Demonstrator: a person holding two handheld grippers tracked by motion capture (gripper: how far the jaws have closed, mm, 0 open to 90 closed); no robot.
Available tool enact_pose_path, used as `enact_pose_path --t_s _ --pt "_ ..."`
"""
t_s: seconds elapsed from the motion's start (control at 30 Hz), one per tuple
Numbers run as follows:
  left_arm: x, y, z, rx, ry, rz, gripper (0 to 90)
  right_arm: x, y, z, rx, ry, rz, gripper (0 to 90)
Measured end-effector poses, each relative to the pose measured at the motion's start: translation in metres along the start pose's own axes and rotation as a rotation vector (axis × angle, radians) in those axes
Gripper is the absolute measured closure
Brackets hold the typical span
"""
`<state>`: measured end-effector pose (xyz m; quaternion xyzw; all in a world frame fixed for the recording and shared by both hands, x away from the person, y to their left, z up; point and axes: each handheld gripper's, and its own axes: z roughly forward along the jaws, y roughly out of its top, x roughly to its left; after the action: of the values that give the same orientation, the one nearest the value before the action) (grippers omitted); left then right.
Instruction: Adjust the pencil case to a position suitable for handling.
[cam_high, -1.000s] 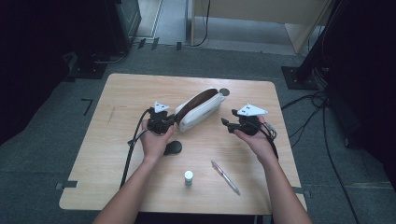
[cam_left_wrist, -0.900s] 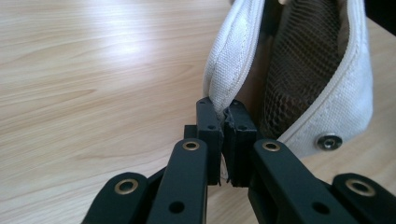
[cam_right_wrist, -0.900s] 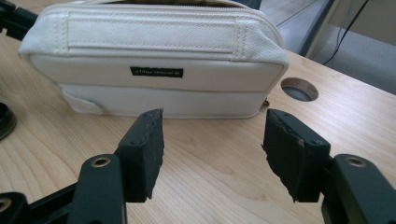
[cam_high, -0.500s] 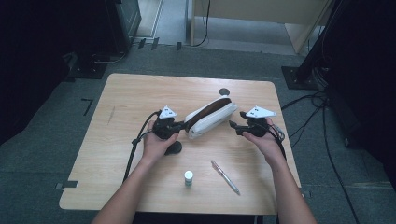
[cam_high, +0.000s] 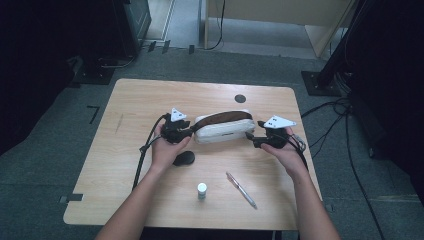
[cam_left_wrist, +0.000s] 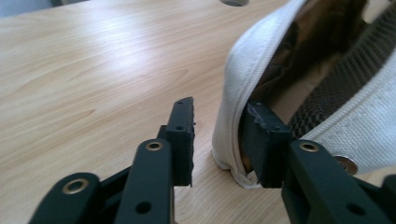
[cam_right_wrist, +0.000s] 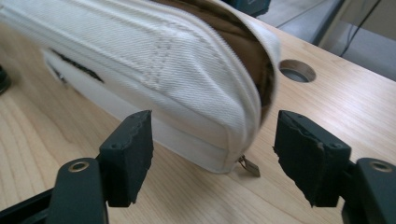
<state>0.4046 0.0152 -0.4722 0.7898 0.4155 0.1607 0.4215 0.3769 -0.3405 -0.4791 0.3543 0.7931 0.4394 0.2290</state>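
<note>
Now both grippers flank the pencil case (cam_high: 222, 128) at frame centre.
Left gripper (cam_high: 187, 131) jaws just opening, straddling the case's rim; right gripper (cam_high: 251, 138) wide, widening, case end between, untouched.

On the worktop (cam_high: 130, 100) we see a pen (cam_high: 241, 189), a small white-capped bottle (cam_high: 201, 190), a black puck (cam_high: 184, 158) and a round cable hole (cam_high: 240, 98).

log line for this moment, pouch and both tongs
pouch: on table, unzipped | left tongs: just opening, one jaw inside pouch rim | right tongs: just opening, straddling pouch end, not gripping
</note>
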Motion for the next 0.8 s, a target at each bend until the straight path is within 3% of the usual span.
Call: enact_pose_path --t_s 0.1,0.2,0.23,0.37,0.4,0.53,0.6,0.67,0.7,0.73,0.8 --pt "0.003 -0.004 -0.008 -0.018 -0.001 -0.042 56.3 0.005 0.0 0.001 -0.016 -0.001 -0.047 40.1" --pt "0.005 -0.008 -0.016 -0.034 -0.004 -0.07 55.0 0.007 -0.001 -0.002 -0.012 -0.019 -0.047 49.8" --pt "0.007 -0.01 -0.019 -0.045 -0.005 -0.078 54.0 0.007 -0.002 -0.005 -0.023 -0.022 -0.006 56.9" --pt "0.014 -0.018 -0.028 -0.058 0.007 -0.091 53.6 0.013 -0.007 -0.011 -0.024 -0.007 0.023 66.3" --pt "0.016 -0.021 -0.03 -0.057 0.0 -0.108 53.6 0.016 -0.008 -0.013 -0.017 0.005 0.034 67.0" --pt "0.014 -0.023 -0.032 -0.054 -0.023 -0.102 53.6 0.025 -0.007 -0.015 -0.005 0.041 0.021 66.3" --pt "0.01 -0.022 -0.032 -0.059 -0.029 -0.094 53.3 0.038 -0.005 -0.018 0.009 0.088 0.005 65.0" --pt "0.009 -0.021 -0.032 -0.06 -0.026 -0.096 52.8 0.043 -0.005 -0.018 0.009 0.111 -0.001 64.3" --pt "0.009 -0.021 -0.032 -0.063 -0.014 -0.099 52.8 0.056 -0.004 -0.018 0.009 0.13 -0.009 62.7" --pt "0.009 -0.02 -0.032 -0.063 0.008 -0.117 52.6 0.062 -0.004 -0.018 0.012 0.135 -0.02 61.5" --pt "0.01 -0.02 -0.032 -0.063 0.003 -0.139 51.4 0.071 -0.003 -0.017 0.011 0.16 -0.033 59.6"
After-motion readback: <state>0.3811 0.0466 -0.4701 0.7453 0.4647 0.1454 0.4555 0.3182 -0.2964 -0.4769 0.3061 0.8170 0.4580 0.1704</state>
